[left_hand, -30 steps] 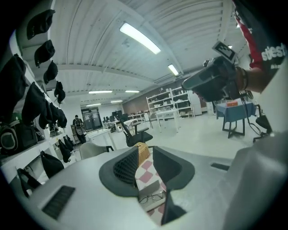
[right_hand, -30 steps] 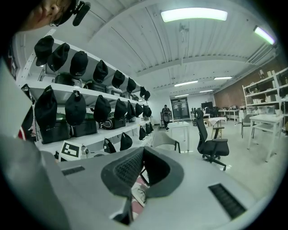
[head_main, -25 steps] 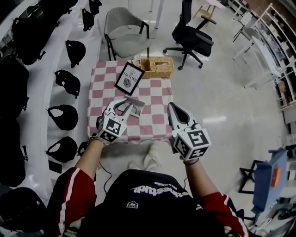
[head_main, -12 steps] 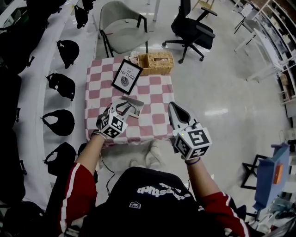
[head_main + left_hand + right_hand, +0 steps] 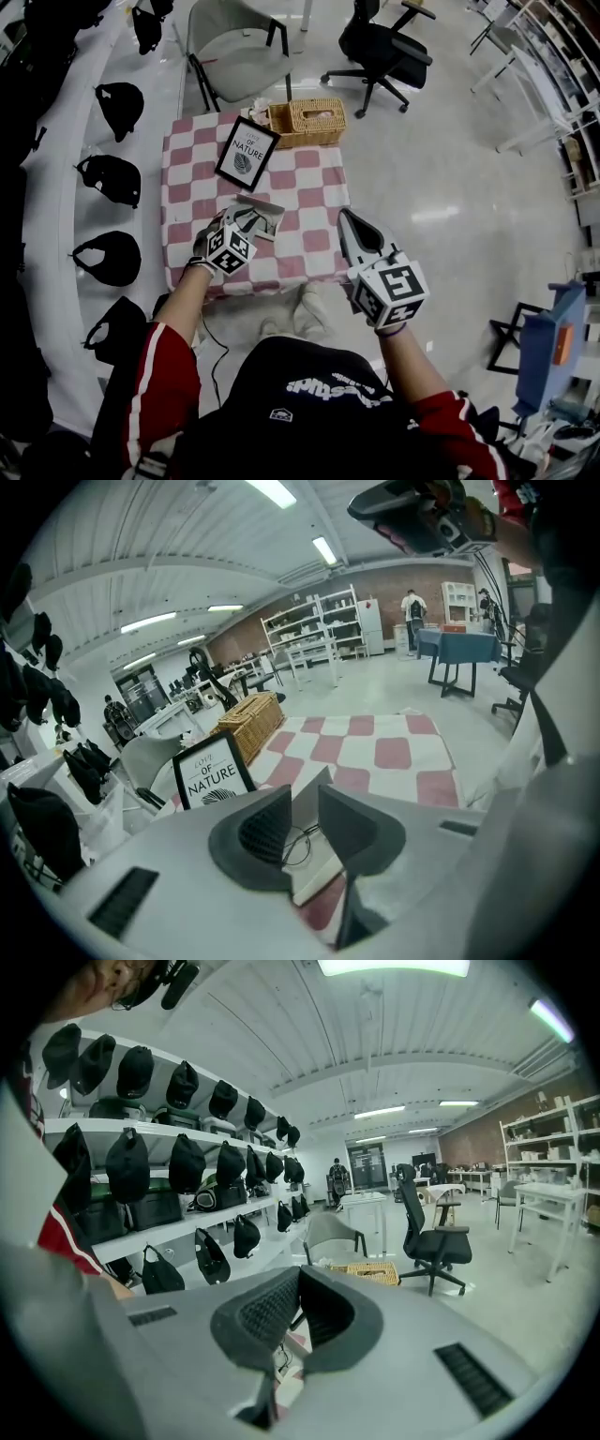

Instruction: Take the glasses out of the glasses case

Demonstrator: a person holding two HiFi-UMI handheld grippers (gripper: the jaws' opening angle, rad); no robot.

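Observation:
An open glasses case (image 5: 262,215) lies on the pink-checked table (image 5: 309,187), a little left of the middle. In the left gripper view its grey lid (image 5: 313,789) stands up and thin wire glasses (image 5: 296,843) rest in the pale tray (image 5: 320,875). My left gripper (image 5: 250,213) hovers right over the case, jaws a small gap apart (image 5: 305,797), and the case shows through that gap. My right gripper (image 5: 346,216) hangs at the table's right front edge, jaws shut and empty (image 5: 300,1276).
A framed "Love of Nature" print (image 5: 246,155) leans at the back of the table, next to a wicker basket (image 5: 306,122). A grey chair (image 5: 230,37) and a black office chair (image 5: 384,47) stand beyond. Shelves with black caps (image 5: 108,178) run along the left.
My left gripper has moved forward over the case and its jaws have narrowed. The right gripper has barely shifted. The head view has drifted slightly.

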